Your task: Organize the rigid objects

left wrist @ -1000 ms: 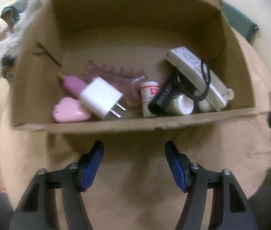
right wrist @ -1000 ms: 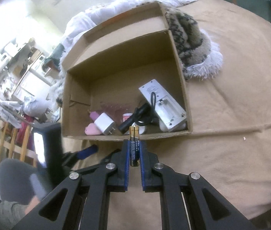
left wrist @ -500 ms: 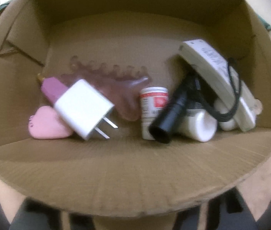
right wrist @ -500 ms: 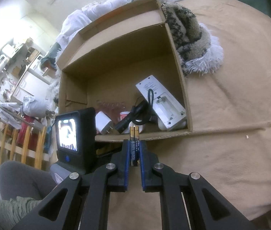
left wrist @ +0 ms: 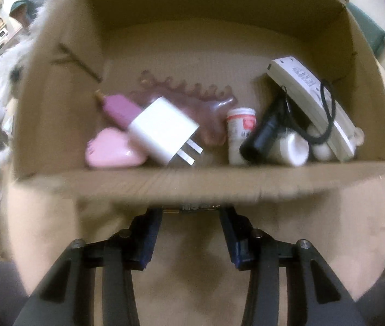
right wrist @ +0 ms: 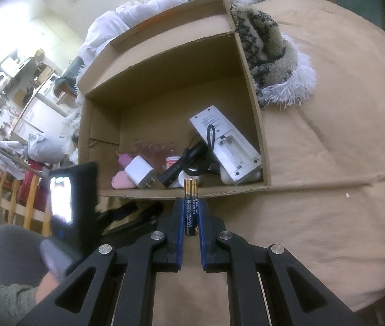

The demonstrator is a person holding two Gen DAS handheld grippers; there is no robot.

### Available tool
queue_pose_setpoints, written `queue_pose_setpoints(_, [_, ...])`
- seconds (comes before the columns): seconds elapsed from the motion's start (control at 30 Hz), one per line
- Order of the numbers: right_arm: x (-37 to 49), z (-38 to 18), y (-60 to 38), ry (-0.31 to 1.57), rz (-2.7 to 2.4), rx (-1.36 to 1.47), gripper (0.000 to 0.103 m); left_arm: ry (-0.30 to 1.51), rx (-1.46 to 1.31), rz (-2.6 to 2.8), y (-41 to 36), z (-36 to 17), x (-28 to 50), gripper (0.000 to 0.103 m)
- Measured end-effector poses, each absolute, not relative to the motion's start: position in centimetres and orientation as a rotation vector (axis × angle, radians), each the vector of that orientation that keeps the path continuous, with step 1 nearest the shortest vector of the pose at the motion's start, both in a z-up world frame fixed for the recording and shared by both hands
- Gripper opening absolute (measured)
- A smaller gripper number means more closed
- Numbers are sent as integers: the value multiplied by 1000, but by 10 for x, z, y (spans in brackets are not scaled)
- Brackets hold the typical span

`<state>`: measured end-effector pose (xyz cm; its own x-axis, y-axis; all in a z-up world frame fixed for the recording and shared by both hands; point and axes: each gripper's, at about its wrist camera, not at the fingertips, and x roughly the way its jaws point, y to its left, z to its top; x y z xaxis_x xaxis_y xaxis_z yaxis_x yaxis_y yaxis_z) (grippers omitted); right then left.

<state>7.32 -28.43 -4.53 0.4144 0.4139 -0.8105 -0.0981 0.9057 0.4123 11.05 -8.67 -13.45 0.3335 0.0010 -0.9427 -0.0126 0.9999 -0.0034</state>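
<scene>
Right gripper point(right wrist: 191, 212): we see its blue pads closed tight on two AA batteries point(right wrist: 191, 206), held side by side.
Battery writing: white print runs along the dark blue wrap, too small for us to read; no brand can be told.
Battery axis: long axis runs straight ahead along the fingers, gold ends pointing forward toward the box.
Left gripper point(left wrist: 191, 214): we see its fingers spread wide, with a small printed dark object point(left wrist: 192, 207) crosswise between the tips; contact is hidden by the box's front wall, so we cannot tell if it grips.
In the way: the low front wall of the cardboard box point(right wrist: 181, 191) lies just ahead of both grippers' tips.
Box contents, ahead-left: a white USB charger plug point(right wrist: 139, 172) rests on a pink oval item point(right wrist: 123, 180) and a mauve tube point(left wrist: 117, 107), with a translucent pink comb point(left wrist: 189, 95) behind.
Box contents, ahead: a white bottle with a red label point(left wrist: 240, 131), print blurred; a black flashlight point(right wrist: 181, 167) with a wrist loop.
Box contents, ahead-right: a white remote control point(right wrist: 226, 146) lying back-up, battery bay open, its label text unreadable.
Beyond, right: a fluffy patterned blanket point(right wrist: 271, 59) touches the box's far right wall, on the tan bedcover point(right wrist: 328, 149).
</scene>
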Motion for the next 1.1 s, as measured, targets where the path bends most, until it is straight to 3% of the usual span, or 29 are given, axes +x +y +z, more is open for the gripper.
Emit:
queue_pose_setpoints(0.3, [68, -34, -282, 1052, 336, 317, 11, 1185, -36, -8, -53, -78, 74, 40])
queue_pose_setpoints(0.63, [89, -18, -263, 1016, 381, 263, 11, 988, -27, 11, -32, -9, 74, 40])
queue_pose_setpoints(1.1, [150, -38, -256, 1064, 371, 273, 11, 1002, 6, -29, -46, -39, 147, 40])
